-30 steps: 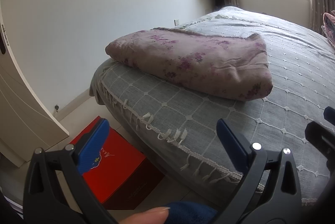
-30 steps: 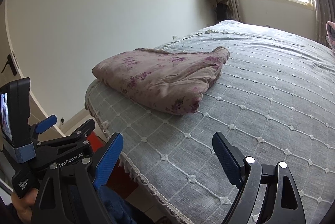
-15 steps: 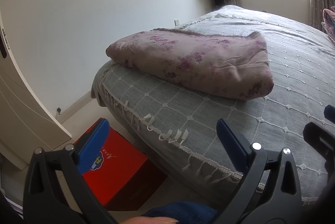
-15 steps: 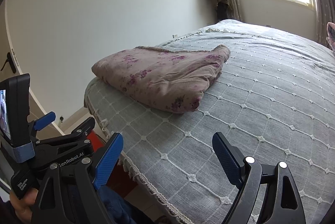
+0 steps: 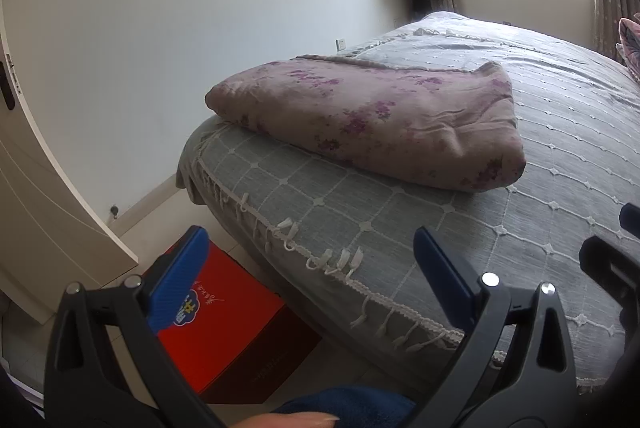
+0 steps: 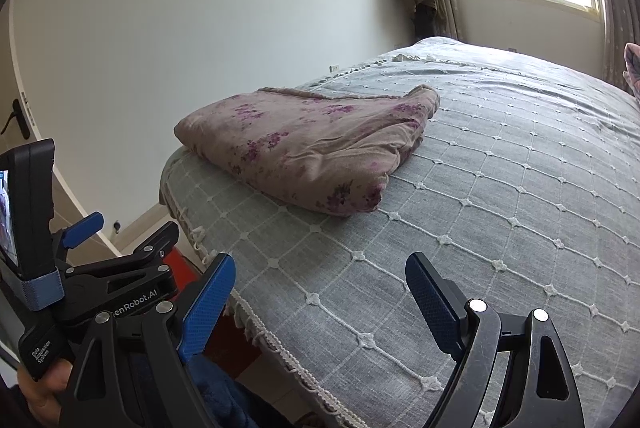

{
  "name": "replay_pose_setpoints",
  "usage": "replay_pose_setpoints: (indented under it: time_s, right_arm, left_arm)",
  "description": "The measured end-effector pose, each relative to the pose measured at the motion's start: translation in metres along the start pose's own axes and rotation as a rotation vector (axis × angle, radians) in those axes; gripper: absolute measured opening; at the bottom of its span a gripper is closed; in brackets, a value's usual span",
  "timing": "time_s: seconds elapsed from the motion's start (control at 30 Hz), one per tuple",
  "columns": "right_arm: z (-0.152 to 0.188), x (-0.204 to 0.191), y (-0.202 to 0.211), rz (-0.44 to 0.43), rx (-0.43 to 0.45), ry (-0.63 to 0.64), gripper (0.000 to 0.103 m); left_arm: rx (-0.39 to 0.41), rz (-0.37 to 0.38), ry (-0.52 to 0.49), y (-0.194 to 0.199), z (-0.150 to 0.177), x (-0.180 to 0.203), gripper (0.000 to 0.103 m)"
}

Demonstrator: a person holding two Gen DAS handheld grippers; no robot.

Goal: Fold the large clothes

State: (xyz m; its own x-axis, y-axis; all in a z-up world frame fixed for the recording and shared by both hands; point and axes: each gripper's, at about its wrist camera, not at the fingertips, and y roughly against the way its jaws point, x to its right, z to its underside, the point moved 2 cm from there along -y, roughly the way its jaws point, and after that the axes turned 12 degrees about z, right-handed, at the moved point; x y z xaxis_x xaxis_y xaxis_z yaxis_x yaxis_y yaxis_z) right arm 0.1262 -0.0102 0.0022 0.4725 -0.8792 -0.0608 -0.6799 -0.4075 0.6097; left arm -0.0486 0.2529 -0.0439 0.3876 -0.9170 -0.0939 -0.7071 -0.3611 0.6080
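We hold both grippers back from the near edge of the bed (image 6: 520, 211), tilted down toward it, and neither touches anything. Our left gripper (image 5: 308, 268) has its blue pads spread wide with nothing between them; beneath it lie the floor and a red box (image 5: 228, 328) tucked against the bed's fringe. Our right gripper (image 6: 320, 292) is likewise spread wide and empty, hovering over the grey quilted bedspread.

The thing we are meant to fold, a floral pink blanket (image 6: 312, 151), sits at about eleven o'clock from the right gripper and about one o'clock from the left, on the near left corner of the bed. It already lies as a thick, squared bundle with its rounded fold facing us and its loose edges toward the far side, which suggests to us the folding is done or nearly so. Resting flat near the corner, it stays within easy reach of both grippers.

We judge the wide-spread pads and the pulled-back stance fit either a finished task or a pause before one last tidy.
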Motion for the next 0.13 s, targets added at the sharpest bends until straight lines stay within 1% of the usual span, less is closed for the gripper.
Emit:
replay_pose_setpoints:
  time_s: [0.13]
  right_arm:
    - [-0.0003,-0.0013,-0.0008,0.001,0.000,0.001,0.088]
  left_arm:
    - [0.003,-0.003,0.004,0.0004,-0.0001,-0.0013,0.102]
